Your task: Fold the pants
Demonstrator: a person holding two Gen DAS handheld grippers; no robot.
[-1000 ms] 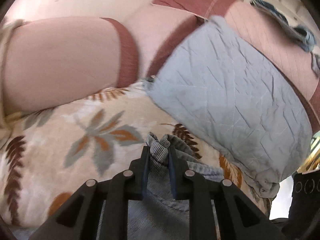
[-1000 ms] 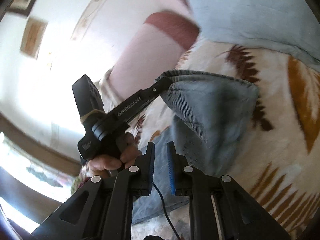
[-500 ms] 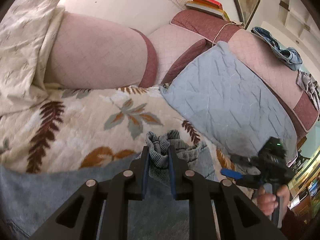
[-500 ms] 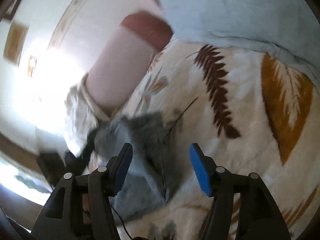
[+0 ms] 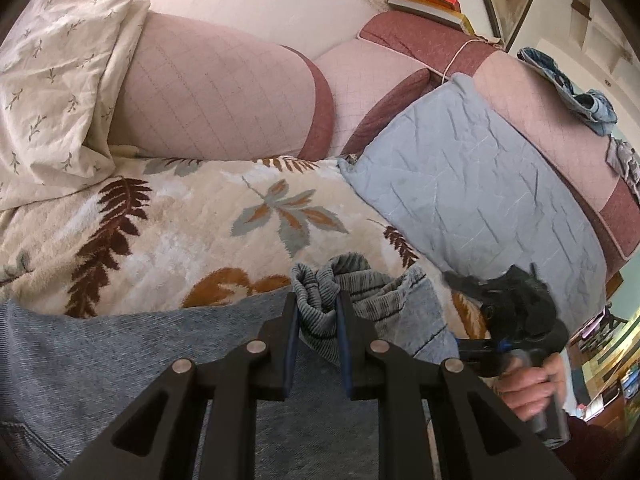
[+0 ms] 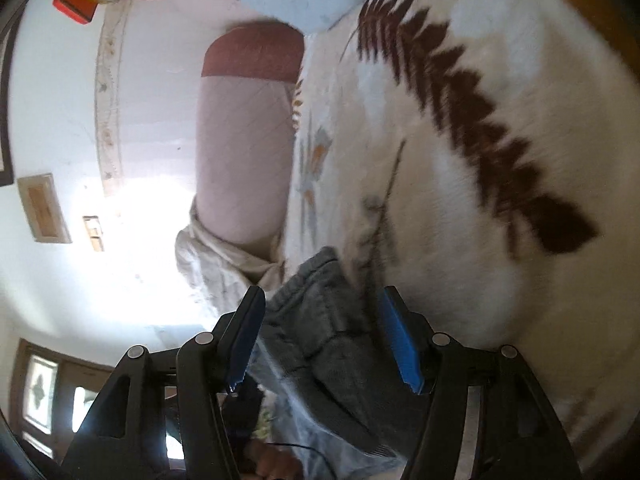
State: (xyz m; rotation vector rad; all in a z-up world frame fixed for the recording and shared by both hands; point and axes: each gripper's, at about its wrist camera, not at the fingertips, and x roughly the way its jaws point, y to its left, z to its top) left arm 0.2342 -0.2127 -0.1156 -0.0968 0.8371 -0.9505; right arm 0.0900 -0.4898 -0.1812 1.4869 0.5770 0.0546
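The grey corduroy pants (image 5: 224, 344) lie spread on the leaf-patterned blanket (image 5: 168, 232) that covers the sofa seat. The left gripper (image 5: 317, 312) is clenched on a bunched, ribbed fold of the pants, which pokes up between its two blue-lined fingers (image 5: 291, 344) and spills a little beyond the tips toward the blanket. The rest of the garment runs back under the gripper and off to its left side.

The right gripper (image 6: 322, 336) stands released, its jaws wide apart, with a rumpled edge of the pants (image 6: 320, 332) lying between and just beyond them, resting on the blanket (image 6: 460, 184) without being pinched. In the left wrist view, that right gripper (image 5: 466, 280) sits on the far side of the pants from the left one, held in the person's right hand (image 5: 528, 384), just in front of the quilted light-blue cushion (image 5: 480, 200). Behind the blanket rise the pink quilted backrest cushions (image 5: 216, 108), and a cream printed pillow (image 5: 60, 80) leans beside them.
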